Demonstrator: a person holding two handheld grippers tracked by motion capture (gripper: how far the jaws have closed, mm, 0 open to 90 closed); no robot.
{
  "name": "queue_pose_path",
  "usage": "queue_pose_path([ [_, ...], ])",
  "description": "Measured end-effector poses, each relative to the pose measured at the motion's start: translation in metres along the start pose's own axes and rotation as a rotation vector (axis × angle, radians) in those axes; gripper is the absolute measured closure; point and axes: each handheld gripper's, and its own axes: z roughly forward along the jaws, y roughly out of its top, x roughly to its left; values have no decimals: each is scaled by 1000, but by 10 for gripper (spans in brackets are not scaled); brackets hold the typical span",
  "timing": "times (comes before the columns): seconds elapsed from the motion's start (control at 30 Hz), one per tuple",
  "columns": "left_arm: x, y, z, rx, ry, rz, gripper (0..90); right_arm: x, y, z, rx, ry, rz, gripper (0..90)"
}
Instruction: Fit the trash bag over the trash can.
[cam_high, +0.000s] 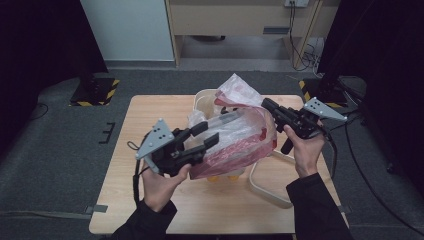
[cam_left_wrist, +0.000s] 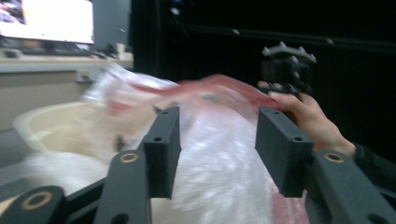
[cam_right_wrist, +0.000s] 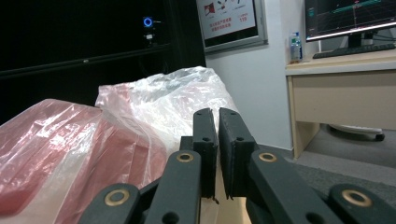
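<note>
The plastic bag (cam_high: 235, 132) hangs over the table (cam_high: 125, 165) between my grippers, its length running left to right. My right gripper (cam_high: 268, 104) pinches its far corner shut. My left gripper (cam_high: 202, 136) is nearer me, its jaws apart astride the near end.

Right claw (cam_right_wrist: 217, 135) has its two black jaws pinched nearly together, just a thin slit between the pads, and I can't really tell if any film is caught in there. Right behind and to the left is a crinkly plastic bag (cam_right_wrist: 140, 121), clear on top, pinkish-red lower down. Farther back there's a wooden desk (cam_right_wrist: 345, 88) with a monitor (cam_right_wrist: 350, 16) and a wall poster (cam_right_wrist: 229, 18).
</note>
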Motion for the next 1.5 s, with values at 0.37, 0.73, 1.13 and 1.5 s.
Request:
queue_pose_path([
  [0.37, -9, -12, 22, 61, 66, 88, 617, 1, 0, -2, -4, 7, -2, 854],
  [0.73, -5, -11, 17, 53, 83, 44, 900, -2, 0, -5, -10, -2, 4, 854],
  [1.13, 23, -3, -15, -18, 125, -35, 900, -8, -3, -9, -19, -9, 10, 856],
  [1.5, 69, -21, -40, -46, 217, -134, 900, -12, -3, -2, -13, -39, 9, 817],
])
